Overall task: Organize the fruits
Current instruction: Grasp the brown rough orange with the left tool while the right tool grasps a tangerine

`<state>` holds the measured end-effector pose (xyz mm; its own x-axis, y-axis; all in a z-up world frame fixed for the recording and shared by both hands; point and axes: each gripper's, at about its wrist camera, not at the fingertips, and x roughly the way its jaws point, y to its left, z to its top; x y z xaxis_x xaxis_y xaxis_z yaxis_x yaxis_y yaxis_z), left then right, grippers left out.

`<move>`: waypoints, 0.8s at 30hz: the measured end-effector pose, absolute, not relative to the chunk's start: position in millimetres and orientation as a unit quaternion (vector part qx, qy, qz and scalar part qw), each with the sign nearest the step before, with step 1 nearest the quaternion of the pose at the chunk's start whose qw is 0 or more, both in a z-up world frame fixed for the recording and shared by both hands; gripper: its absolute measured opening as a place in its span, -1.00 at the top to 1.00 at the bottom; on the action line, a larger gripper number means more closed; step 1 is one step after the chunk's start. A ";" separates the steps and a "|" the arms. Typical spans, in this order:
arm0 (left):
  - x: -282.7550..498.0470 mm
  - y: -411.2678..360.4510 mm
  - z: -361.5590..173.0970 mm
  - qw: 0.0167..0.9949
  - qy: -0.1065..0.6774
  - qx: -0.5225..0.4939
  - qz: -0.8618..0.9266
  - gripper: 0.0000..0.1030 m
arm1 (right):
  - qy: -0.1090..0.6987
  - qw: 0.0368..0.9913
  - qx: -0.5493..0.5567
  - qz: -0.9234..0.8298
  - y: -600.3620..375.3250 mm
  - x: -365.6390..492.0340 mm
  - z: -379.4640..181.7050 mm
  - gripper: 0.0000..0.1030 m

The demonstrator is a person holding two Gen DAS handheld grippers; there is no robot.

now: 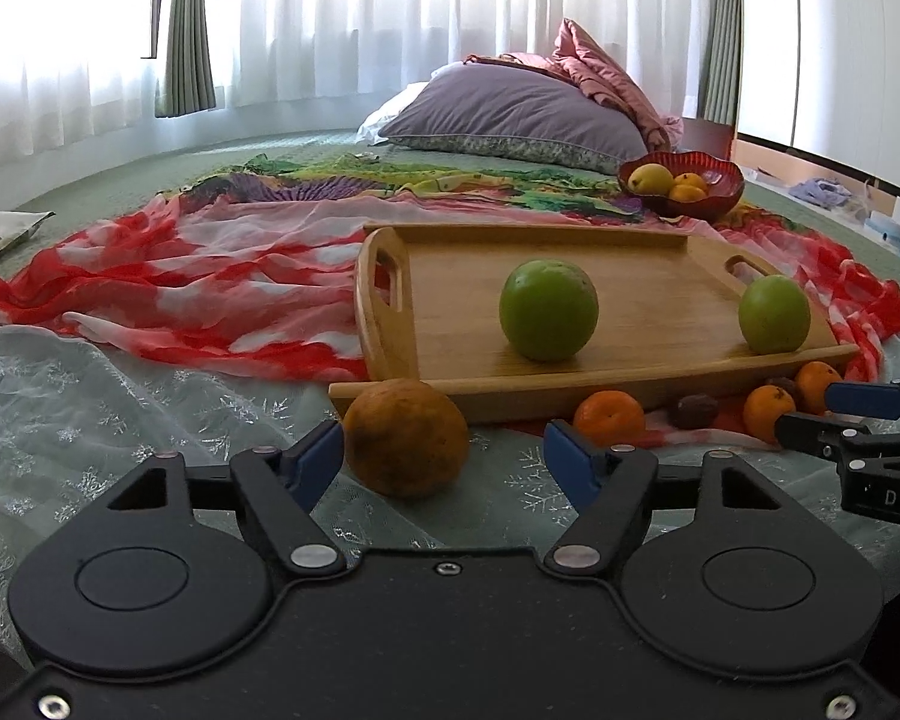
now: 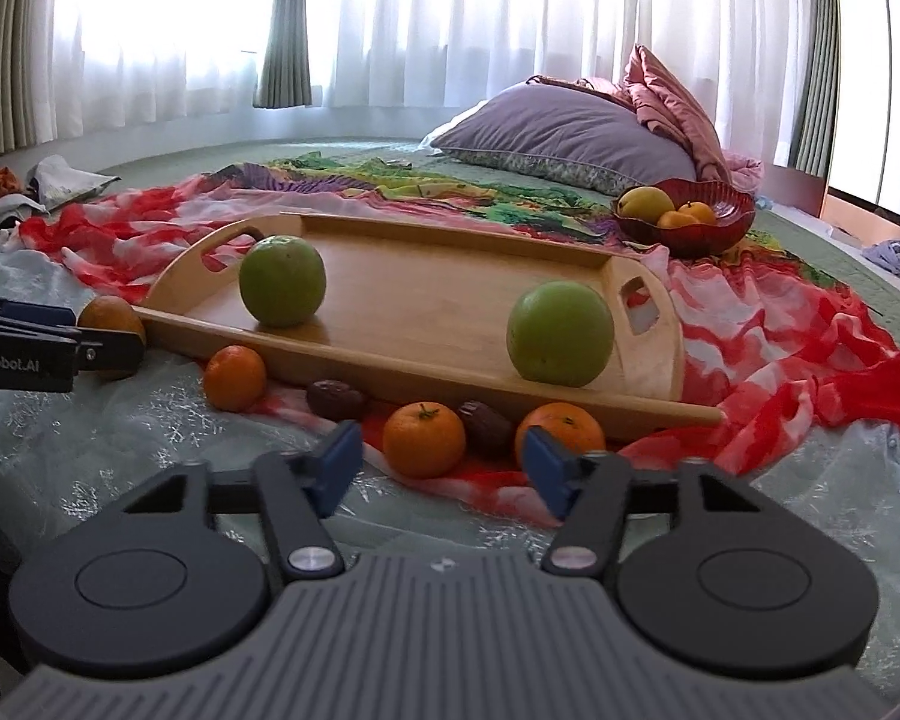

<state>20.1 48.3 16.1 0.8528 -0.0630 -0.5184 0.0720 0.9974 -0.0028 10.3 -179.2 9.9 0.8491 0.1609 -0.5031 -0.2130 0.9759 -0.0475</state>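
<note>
Left gripper [image 1: 444, 456]: jaws apart, nothing clamped; the large brownish orange [image 1: 406, 438] lies between them, against the left pad, on the bed just off the near-left corner of the wooden tray [image 1: 660, 300].
Right gripper [image 2: 441, 462]: jaws apart, empty; a small mandarin [image 2: 424, 438] sits just ahead of the gap, beside the tray's near edge.
Fruit on tray: two green apples, one mid-tray [image 1: 548, 309], one at the right end [image 1: 774, 313].
Loose fruit: two further mandarins [image 2: 234, 377] [image 2: 561, 426] and two dark dates [image 2: 335, 399] [image 2: 486, 420] along the near edge, on red scarf [image 2: 780, 360] and lace cloth.
Bowl: red bowl [image 2: 723, 222] at the far-right of the bed, holding a yellow fruit and small oranges.
Handling, judged: the large orange looks firm, round and fairly heavy; grip across its widest part, moderate force, since it may roll on soft bedding. Dates are likely soft and sticky.
Hidden: the orange's underside; bowl contents partly masked by the rim; fisheye bends the edges.
</note>
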 end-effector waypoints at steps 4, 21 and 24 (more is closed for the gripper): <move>25.8 49.4 11.5 0.961 0.276 0.005 -0.029 -0.38 | 0.272 0.956 -0.045 0.099 -175.3 14.2 7.8 0.02; 35.2 53.5 7.2 0.960 0.277 -0.006 -0.028 -0.28 | 0.296 0.952 -0.007 0.084 -170.4 33.0 -0.6 0.11; 37.5 54.3 5.9 0.960 0.278 -0.008 -0.027 -0.26 | 0.297 0.951 -0.006 0.086 -168.8 35.1 -1.9 0.11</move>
